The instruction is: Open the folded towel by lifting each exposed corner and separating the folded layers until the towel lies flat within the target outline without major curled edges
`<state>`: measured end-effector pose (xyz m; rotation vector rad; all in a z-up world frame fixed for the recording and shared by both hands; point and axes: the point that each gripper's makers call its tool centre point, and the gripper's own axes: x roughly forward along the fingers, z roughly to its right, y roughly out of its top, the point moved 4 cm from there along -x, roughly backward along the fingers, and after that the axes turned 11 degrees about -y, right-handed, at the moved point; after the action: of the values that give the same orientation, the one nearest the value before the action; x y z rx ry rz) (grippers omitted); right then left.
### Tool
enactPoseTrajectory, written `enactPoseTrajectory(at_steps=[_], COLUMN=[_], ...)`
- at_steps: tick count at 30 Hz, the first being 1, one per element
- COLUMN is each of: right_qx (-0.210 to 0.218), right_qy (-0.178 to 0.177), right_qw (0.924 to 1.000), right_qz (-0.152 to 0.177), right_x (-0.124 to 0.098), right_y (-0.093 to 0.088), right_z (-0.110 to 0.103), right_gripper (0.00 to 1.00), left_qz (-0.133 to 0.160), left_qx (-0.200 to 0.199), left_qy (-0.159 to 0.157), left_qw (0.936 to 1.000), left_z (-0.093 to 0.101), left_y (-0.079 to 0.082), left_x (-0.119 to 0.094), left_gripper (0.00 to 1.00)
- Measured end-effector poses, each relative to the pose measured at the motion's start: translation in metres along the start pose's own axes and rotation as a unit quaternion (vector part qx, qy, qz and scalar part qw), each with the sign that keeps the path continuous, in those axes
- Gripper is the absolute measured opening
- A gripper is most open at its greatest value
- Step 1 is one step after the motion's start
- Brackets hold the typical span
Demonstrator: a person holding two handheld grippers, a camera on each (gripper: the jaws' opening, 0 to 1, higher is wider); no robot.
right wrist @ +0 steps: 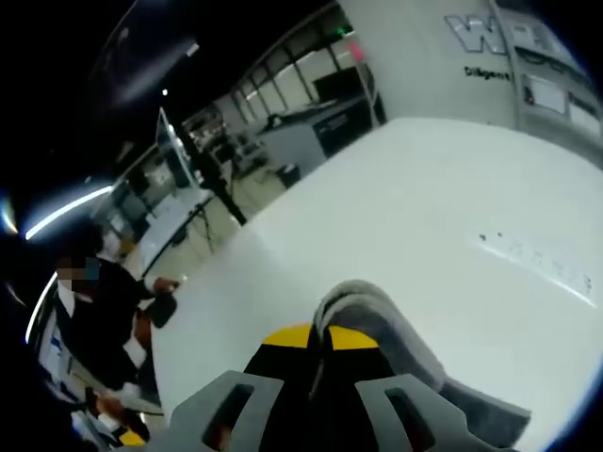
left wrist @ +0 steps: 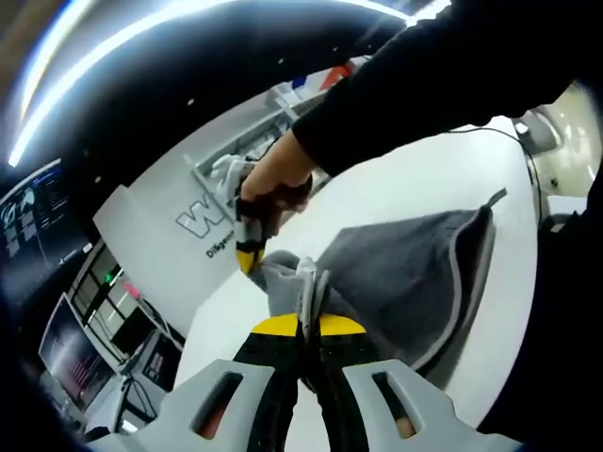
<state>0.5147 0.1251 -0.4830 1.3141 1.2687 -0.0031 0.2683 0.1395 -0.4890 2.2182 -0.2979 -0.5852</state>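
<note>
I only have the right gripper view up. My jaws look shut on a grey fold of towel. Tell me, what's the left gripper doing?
Observer: The left gripper is shut on another bunched edge of the grey towel.
Operator: Is the towel open yet?
Observer: No. In the left gripper view it hangs as a draped sheet over the white table, with one corner sticking up.
Operator: Where is my gripper relative to the left one?
Observer: The right gripper, held by a hand, pinches the towel right beside the left one's grip.
</note>
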Motion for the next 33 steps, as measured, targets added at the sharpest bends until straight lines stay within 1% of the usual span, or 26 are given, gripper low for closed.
enactPoseTrajectory(at_steps=[3, 6, 8, 10, 16, 22, 29, 33], right_qx=[-0.004, 0.002, 0.005, 0.005, -0.003, -0.020, -0.030, -0.037], right_qy=[-0.004, -0.010, -0.012, -0.011, -0.005, -0.009, 0.000, 0.002], right_qw=[1.0000, 0.9999, 0.9999, 0.9999, 0.9999, 0.9997, 0.9995, 0.9992], right_qz=[-0.001, -0.003, -0.003, -0.004, -0.009, -0.010, -0.009, -0.014], right_x=[0.004, 0.008, 0.011, 0.015, 0.025, 0.037, 0.050, 0.058], right_y=[0.003, 0.006, 0.007, 0.007, 0.011, 0.015, 0.024, 0.025], right_z=[0.000, 0.004, 0.004, 0.001, -0.012, -0.024, -0.038, -0.043], right_gripper=[0.00, 0.00, 0.00, 0.00, 0.00, 0.00, 0.00, 0.00], left_qz=[-0.003, -0.007, -0.017, -0.018, -0.016, -0.030, -0.031, -0.029], left_qx=[-0.003, -0.010, -0.012, -0.017, -0.023, -0.036, -0.041, -0.048], left_qy=[0.004, 0.007, 0.011, 0.012, 0.015, 0.022, 0.022, 0.022], left_qw=[1.0000, 0.9999, 0.9997, 0.9996, 0.9995, 0.9987, 0.9984, 0.9982], left_z=[-0.003, -0.007, -0.007, -0.009, -0.011, -0.018, -0.013, -0.014], left_y=[-0.005, -0.014, -0.023, -0.027, -0.029, -0.044, -0.049, -0.052], left_x=[-0.001, 0.001, 0.002, 0.000, -0.004, -0.006, -0.011, -0.015], left_gripper=[0.02, 0.02, 0.02, 0.02, 0.02, 0.02, 0.02, 0.02])
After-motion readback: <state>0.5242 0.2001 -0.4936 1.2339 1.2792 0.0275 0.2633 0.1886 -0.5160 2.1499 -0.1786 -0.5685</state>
